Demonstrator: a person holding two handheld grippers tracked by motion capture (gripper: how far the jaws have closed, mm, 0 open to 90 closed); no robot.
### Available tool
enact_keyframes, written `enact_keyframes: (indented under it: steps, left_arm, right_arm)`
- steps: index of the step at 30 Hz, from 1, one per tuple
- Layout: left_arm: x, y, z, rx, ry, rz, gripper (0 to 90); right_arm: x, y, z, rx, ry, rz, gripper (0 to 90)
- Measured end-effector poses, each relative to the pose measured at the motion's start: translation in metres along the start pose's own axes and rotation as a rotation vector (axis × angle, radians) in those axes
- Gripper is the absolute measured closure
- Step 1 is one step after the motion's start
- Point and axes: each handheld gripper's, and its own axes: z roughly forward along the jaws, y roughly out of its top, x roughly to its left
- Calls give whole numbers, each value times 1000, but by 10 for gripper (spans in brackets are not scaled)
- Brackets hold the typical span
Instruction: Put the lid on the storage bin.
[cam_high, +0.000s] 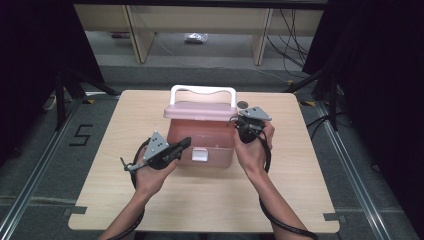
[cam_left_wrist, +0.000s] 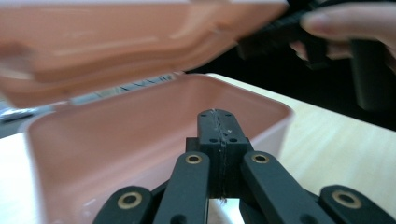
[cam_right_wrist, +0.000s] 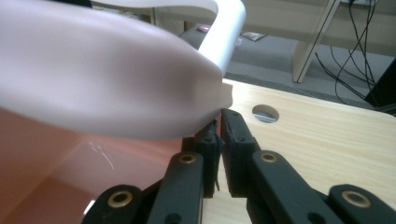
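Overhead, white latch (cam_high: 199, 155) fronts pink box (cam_high: 200, 142).

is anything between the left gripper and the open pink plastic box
Nothing visible. The left gripper, jaws shut, points straight at the front rim of the pink plastic box, with no object between them. The box's pink lid is raised above; the right gripper is at the lid's right corner.
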Motion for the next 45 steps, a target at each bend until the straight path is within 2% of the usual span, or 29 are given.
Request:
enact_keyframes:
  steps: [2,5,6,7,12,13,14,15,16,19,22,24,25,26,27,31,32,34,35,37,38,40,41,44,45]
  left_arm:
    - [6,3,-3,-12,28,-13,896]
    - [14,6,-5,-29,52,-14,897]
    - [16,7,-5,-33,57,-9,897]
    - [17,8,-5,-36,60,-6,897]
    - [17,7,-4,-28,62,-4,897]
    - [17,7,-4,-26,62,-2,897]
    - [17,7,-4,-24,63,-2,897]
    - [17,7,-4,-24,63,-2,897]
    - [17,7,-4,-23,64,1,897]
    - [16,5,-5,-12,64,-6,897]
    - [17,2,-6,3,64,-10,897]
    - [17,0,-6,3,63,-16,897]
    - [17,-1,-7,3,63,-21,897]
    - [18,-1,-8,12,69,-10,898]
    - [18,-1,-8,15,69,-8,897]
    - [19,-5,-10,31,72,-12,897]
    - [19,-6,-11,37,72,-13,897]
    - [20,-7,-12,40,72,-12,898]
    - [20,-8,-13,43,72,-16,897]
    - [20,-10,-14,52,72,-21,898]
    - [20,-11,-14,53,73,-19,897]
    - [20,-13,-15,61,74,-24,897]
    - [20,-14,-15,66,73,-23,897]
    - [20,-16,-16,74,73,-24,897]
    - [20,-16,-17,76,73,-32,897]
  right_arm:
    - [1,-3,0,9,-3,12,867]
    - [-1,-9,1,18,4,-6,878]
    - [0,-11,1,36,10,4,885]
    - [1,-13,1,39,2,3,886]
    - [0,-17,1,39,21,-10,890]
    - [2,-17,-1,50,21,8,889]
    - [0,-17,-2,61,27,-20,889]
    - [1,-19,-2,58,29,2,891]
    - [0,-20,-2,62,37,-12,892]
    - [-2,-22,-8,90,51,9,897]
    - [-7,-25,-16,114,66,-5,900]
    - [-12,-27,-21,129,58,-19,900]
    - [-14,-29,-22,132,64,-10,900]
    - [-16,-31,-25,146,62,3,900]
    - [-20,-33,-26,144,65,-3,900]
    - [-30,-43,-31,150,57,23,900]
    - [-34,-45,-32,154,60,15,900]
    - [-40,-50,-35,154,54,28,900]
    - [-41,-53,-37,171,36,42,900]
    - [-47,-58,-39,161,42,52,894]
    - [-50,-62,-40,157,20,48,891]
    - [-55,-66,-42,156,33,53,891]
    - [-56,-68,-43,163,18,53,891]
    - [-59,-74,-48,177,7,89,888]
    - [-63,-75,-48,166,10,61,887]
